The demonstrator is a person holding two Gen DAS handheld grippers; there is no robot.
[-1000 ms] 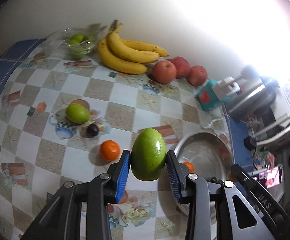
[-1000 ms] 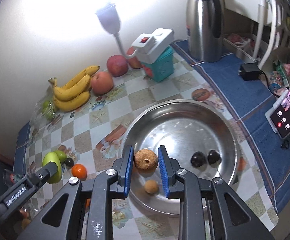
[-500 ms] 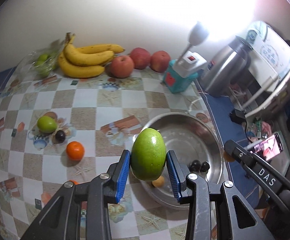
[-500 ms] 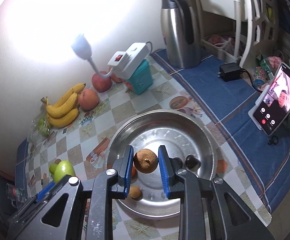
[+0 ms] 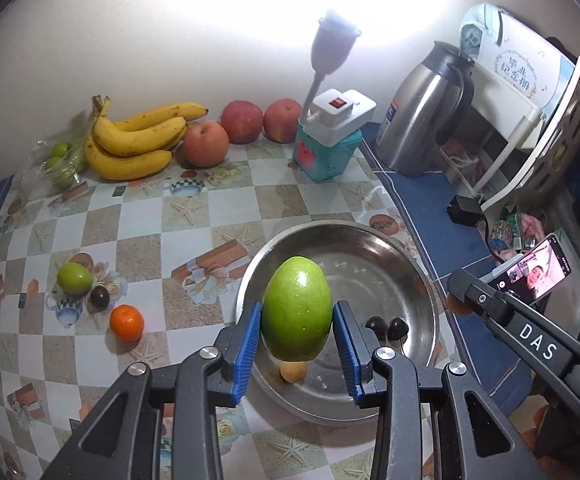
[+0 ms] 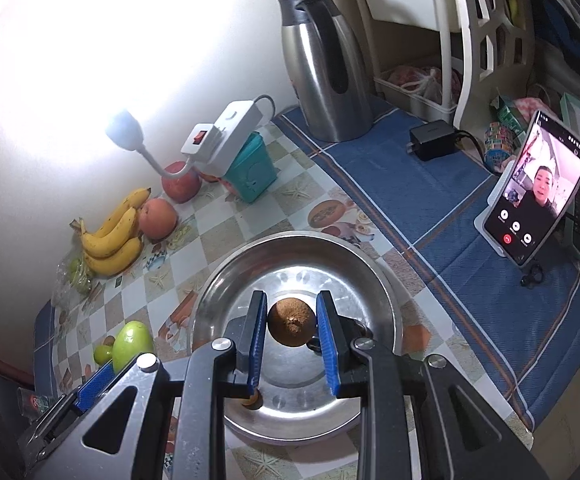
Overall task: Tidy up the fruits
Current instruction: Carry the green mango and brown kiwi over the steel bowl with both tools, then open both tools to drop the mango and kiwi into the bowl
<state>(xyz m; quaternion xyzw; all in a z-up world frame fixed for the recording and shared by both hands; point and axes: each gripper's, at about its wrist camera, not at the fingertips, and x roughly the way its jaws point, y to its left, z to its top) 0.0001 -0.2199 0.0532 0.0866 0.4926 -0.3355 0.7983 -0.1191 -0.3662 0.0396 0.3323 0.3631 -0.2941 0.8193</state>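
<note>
Checkered tablecloth (image 5: pixel 138 220) with printed motifs covers the work surface; a blue cloth (image 6: pixel 429 200) covers its right part, against a white wall. My left gripper (image 5: pixel 295 330) clamps a green mango (image 5: pixel 295 314) over the steel bowl (image 5: pixel 369 240) at lower centre. My right gripper (image 6: pixel 291 326) clamps a brown round fruit (image 6: pixel 291 322) above the same bowl. Bananas (image 5: pixel 138 140) and apples (image 5: pixel 242 120) line the wall at upper left. An orange (image 5: pixel 126 322) and a small green fruit (image 5: pixel 74 278) lie at centre left.
</note>
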